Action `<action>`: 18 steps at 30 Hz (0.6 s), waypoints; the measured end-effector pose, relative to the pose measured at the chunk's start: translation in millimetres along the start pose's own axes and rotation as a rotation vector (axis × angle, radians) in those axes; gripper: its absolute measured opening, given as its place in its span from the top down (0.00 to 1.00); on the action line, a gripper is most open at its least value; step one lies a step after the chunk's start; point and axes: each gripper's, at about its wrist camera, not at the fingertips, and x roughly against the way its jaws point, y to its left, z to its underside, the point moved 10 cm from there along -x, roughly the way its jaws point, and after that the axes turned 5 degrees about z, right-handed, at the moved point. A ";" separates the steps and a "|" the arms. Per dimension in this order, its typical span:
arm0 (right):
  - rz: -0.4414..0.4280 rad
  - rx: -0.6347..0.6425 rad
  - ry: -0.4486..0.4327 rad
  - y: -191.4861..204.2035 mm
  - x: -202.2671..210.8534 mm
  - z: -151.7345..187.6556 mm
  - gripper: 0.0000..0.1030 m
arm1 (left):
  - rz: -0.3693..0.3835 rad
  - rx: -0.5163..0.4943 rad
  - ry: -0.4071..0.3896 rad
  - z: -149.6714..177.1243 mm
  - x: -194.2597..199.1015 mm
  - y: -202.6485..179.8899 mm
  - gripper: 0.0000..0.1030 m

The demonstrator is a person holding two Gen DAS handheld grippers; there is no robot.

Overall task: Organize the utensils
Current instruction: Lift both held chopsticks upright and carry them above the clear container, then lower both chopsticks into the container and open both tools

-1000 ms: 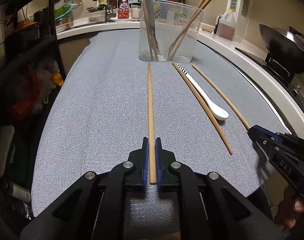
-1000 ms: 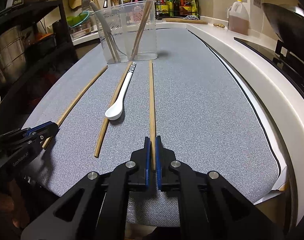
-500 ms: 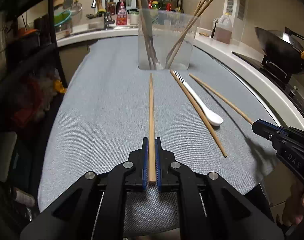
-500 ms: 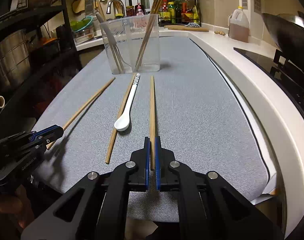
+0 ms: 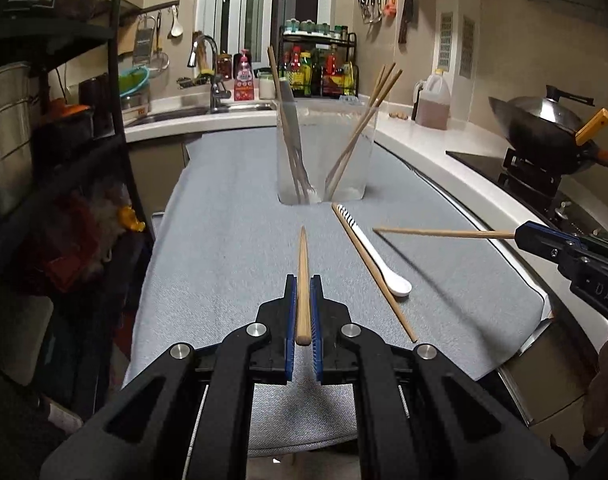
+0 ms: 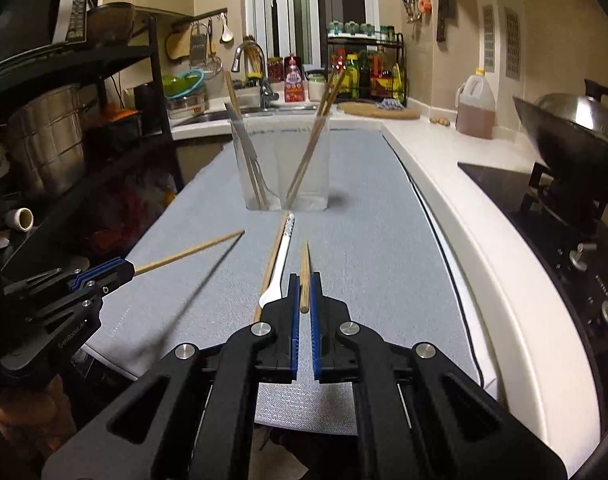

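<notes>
Step in hand: transfer. Both tools have a chopstick clamped and lifted, not yet delivered to the clear container.

Tabletop (image 5: 224, 208) with grey cloth fills the middle of both views. Clear container (image 5: 323, 152) stands upright at upper centre, near the far end of the cloth, already holding chopsticks and a dark utensil.

Left tool (image 5: 302, 292), bottom centre of the left wrist view: jaws together on the left chopstick (image 5: 302, 276), gripped near its thick end, tip pointing at the container base. It is clear of the cloth.

Right tool (image 6: 302, 292), bottom centre of the right wrist view: jaws together on the right chopstick (image 6: 304, 276), same style of grip. In the left view it enters from the right edge, stick roughly level above the cloth.

On the cloth, centre right of the left view: a loose chopstick (image 5: 371, 268) with the white spoon (image 5: 379, 264) lying alongside it, handle ends just beside the container base.

Next move, my read: raise each stick above the rim, tip it toward vertical, release inside. Long sticks, narrow grip at the end, so expect swing. Go one at a time to avoid crossing.

Versus 1.0 s ago: both sticks lay flat on the cloth with the jaws already closed on them; now both are airborne and foreshortened. The container looks further off. Spoon and loose chopstick unchanged.
</notes>
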 end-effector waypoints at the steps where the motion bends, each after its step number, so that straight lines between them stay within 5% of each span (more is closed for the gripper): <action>1: -0.001 0.005 -0.012 0.5 4.8 -5.5 0.95 | -0.002 -0.004 -0.011 -3.9 4.0 0.3 0.94; 18: -0.049 0.025 -0.104 3.2 26.3 -78.2 0.95 | 0.065 -0.020 -0.108 -84.2 26.2 4.0 0.94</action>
